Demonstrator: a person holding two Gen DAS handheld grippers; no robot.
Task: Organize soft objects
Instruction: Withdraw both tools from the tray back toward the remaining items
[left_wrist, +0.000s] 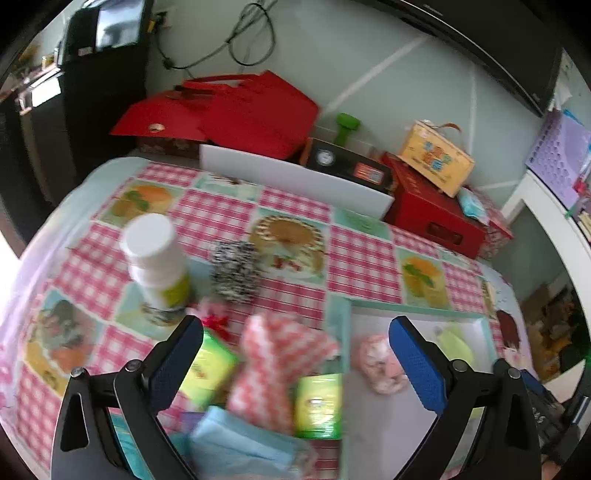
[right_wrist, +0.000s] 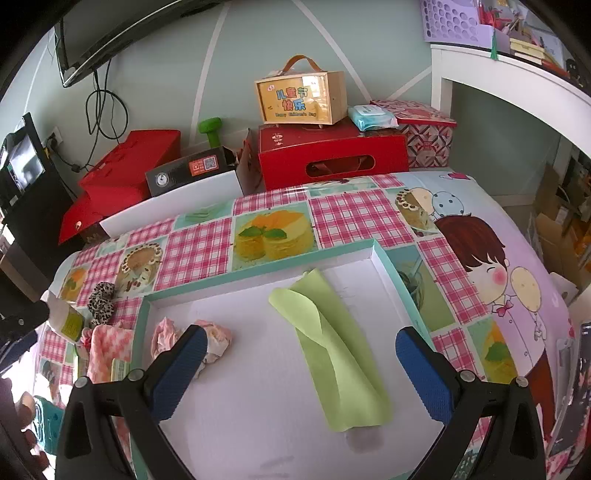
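both claws gape wide and empty: left claw (left_wrist: 295, 354) over the pink checked cloth (left_wrist: 273, 369) on the counter (left_wrist: 362, 258), right claw (right_wrist: 297, 354) over the green cloth (right_wrist: 332, 350) in the tray (right_wrist: 384, 258).

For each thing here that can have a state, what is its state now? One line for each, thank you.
left gripper: open, holding nothing
right gripper: open, holding nothing
tray: open-topped, two cloths inside
green cloth: in tray, loosely rolled
pink crumpled cloth: in tray, bunched
pink checked cloth: outside tray, on tablecloth
leopard scrunchie: outside tray
white bottle: upright, capped
blue cloth: outside tray
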